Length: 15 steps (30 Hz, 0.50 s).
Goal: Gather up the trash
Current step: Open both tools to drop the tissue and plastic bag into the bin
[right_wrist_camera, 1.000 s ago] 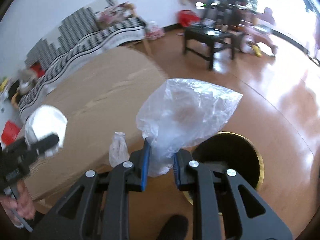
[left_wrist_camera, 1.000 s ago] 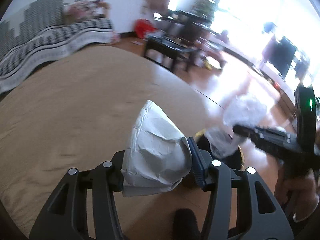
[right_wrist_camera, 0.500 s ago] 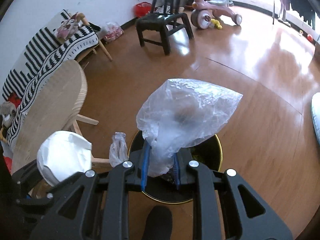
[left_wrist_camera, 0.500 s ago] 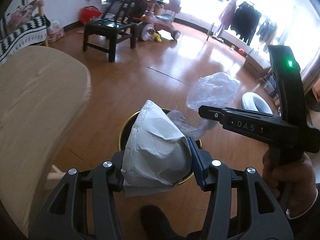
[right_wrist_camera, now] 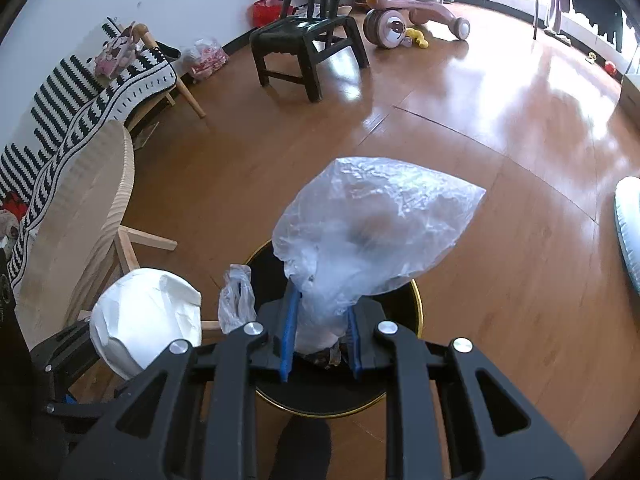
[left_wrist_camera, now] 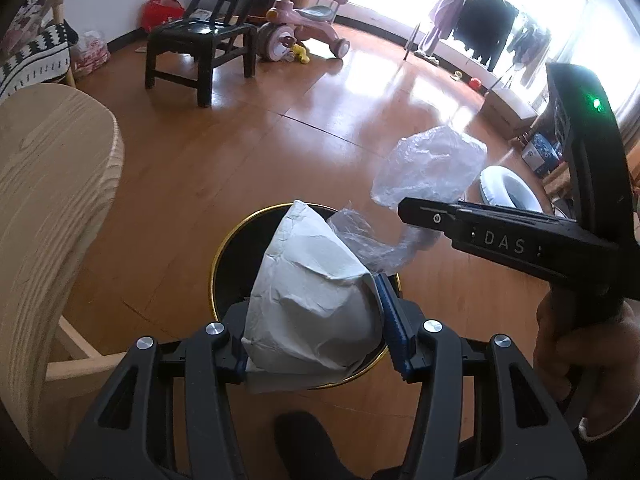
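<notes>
My left gripper (left_wrist_camera: 316,320) is shut on a crumpled white paper wad (left_wrist_camera: 312,304) and holds it over a black trash bin with a gold rim (left_wrist_camera: 232,256) on the floor. My right gripper (right_wrist_camera: 320,340) is shut on a clear plastic bag (right_wrist_camera: 372,236), also above the bin (right_wrist_camera: 416,312). The bag shows in the left wrist view (left_wrist_camera: 432,168) to the right of the paper. The paper wad shows in the right wrist view (right_wrist_camera: 140,316) at the left, beside the bin.
A round light wood table (left_wrist_camera: 44,184) stands at the left, close to the bin. A black chair (right_wrist_camera: 308,40), a pink ride-on toy (right_wrist_camera: 412,4) and a striped sofa (right_wrist_camera: 68,96) stand farther off on the wood floor. A white round object (right_wrist_camera: 628,232) lies at the right.
Both grippers have swung off the table and come over the bin, still holding the paper wad and the bag. In the last half second they have moved only slightly.
</notes>
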Each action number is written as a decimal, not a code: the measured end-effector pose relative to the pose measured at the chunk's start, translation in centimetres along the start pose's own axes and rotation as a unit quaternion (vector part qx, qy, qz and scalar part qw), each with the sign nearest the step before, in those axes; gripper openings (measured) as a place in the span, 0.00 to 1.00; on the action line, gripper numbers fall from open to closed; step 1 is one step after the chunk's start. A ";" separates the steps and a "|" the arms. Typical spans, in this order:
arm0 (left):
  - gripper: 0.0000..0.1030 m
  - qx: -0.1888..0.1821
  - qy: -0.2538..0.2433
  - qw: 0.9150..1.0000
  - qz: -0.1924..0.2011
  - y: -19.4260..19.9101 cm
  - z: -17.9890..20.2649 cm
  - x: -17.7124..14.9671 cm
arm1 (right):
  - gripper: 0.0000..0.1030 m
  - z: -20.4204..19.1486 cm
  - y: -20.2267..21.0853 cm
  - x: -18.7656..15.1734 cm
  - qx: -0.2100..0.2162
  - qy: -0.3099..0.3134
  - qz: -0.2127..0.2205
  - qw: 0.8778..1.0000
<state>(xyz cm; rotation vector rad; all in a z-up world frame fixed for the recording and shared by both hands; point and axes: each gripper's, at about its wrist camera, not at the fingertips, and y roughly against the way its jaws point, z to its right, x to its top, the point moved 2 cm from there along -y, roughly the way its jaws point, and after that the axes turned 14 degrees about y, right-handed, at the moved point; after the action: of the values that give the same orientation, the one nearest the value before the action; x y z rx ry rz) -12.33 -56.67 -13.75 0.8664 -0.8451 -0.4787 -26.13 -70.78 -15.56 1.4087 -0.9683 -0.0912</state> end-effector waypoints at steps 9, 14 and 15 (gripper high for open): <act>0.49 -0.001 -0.006 1.000 -0.010 -1.3 -0.1 0.2 | 0.20 0.0 -0.6 -0.3 -0.003 -0.005 -0.010 1.000; 0.59 0.004 -0.003 1.000 -0.010 -1.2 -0.3 0.1 | 0.55 -0.2 -0.6 0.0 0.002 -0.003 -0.010 1.000; 0.62 0.006 -0.004 1.000 -0.007 -1.0 -0.3 0.1 | 0.64 -0.3 -0.6 0.1 0.002 -0.001 -0.008 1.000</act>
<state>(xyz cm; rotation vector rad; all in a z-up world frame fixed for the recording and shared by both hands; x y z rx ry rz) -12.04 -57.16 -14.70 0.8828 -0.8507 -0.4888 -25.63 -70.73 -15.96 1.4199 -0.9599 -0.1028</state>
